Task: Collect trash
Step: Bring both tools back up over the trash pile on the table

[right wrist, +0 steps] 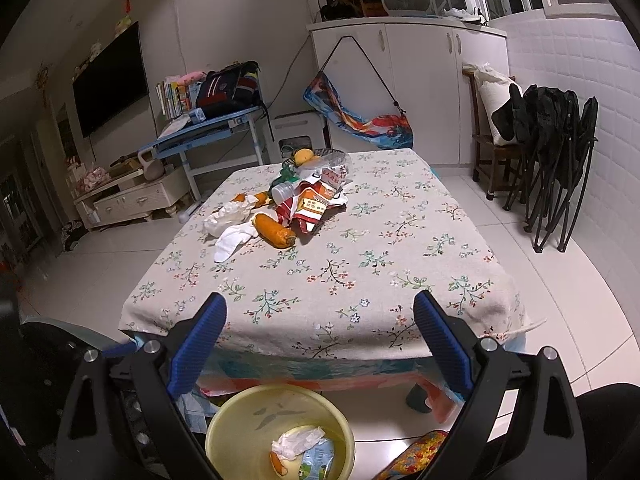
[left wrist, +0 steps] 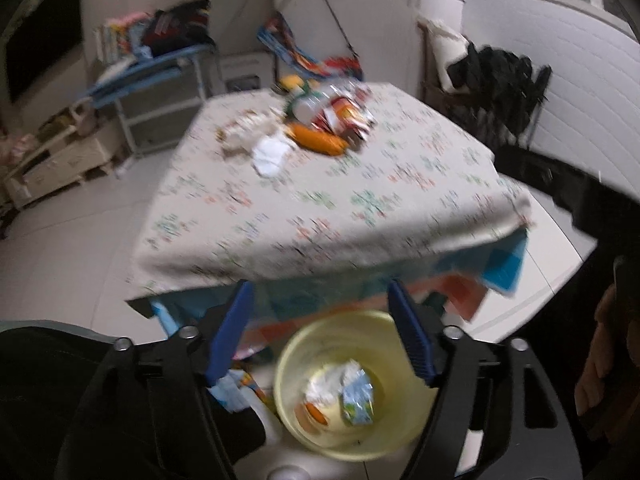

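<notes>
Left wrist view, blurred. Left gripper (left wrist: 320,328) spread wide, nothing between the blue pads (left wrist: 230,328); yellow bin (left wrist: 288,364) directly below at 6 o'clock, on the floor against the table's near edge. In the bin: white crumpled paper (left wrist: 326,382), a light-blue printed wrapper (left wrist: 358,398), and an orange scrap (left wrist: 316,414), possibly peel. On the floral tablecloth (left wrist: 360,200) toward 12 o'clock, the remaining pile: white tissue (left wrist: 270,154), orange sausage-shaped pack (left wrist: 318,140), red-and-white snack bag (left wrist: 344,114).

Right wrist view, sharp. Right gripper (right wrist: 320,344) likewise wide apart and empty, over the near table edge. Same bin at 6 o'clock, pile at 12 o'clock. Clear plastic bottle (right wrist: 286,191) beside the snack bag.
</notes>
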`<state>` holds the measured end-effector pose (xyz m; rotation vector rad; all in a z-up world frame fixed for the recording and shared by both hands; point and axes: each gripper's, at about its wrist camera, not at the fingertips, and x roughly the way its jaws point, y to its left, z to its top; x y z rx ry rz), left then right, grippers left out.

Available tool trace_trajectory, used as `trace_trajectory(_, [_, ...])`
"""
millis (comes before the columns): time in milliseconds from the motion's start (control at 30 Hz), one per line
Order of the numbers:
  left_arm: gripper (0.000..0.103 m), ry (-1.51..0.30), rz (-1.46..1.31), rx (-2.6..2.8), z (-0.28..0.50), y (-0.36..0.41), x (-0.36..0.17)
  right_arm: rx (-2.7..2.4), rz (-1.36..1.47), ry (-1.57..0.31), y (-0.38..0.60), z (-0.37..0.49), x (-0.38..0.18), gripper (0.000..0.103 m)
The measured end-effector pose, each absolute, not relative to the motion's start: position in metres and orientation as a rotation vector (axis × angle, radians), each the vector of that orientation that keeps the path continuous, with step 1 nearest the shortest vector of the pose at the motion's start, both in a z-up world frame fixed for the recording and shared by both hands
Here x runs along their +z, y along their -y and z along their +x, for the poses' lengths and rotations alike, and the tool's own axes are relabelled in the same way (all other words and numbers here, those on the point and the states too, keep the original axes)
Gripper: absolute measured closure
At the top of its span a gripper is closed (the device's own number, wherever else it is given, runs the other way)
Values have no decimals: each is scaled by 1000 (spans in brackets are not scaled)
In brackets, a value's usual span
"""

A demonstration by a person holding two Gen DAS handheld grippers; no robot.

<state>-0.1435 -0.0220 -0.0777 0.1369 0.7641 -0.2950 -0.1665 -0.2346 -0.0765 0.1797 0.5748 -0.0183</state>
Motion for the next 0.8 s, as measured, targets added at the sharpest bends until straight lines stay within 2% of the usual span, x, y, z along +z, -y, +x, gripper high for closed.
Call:
trace_trajectory(400, [24, -734, 55, -203, -138, 1, -71, -15, 141, -577, 227, -166, -77, 11])
trace_trajectory(800, [23, -727, 43, -194, -137, 0, -70, -10, 128, -580, 223, -166, -78, 11])
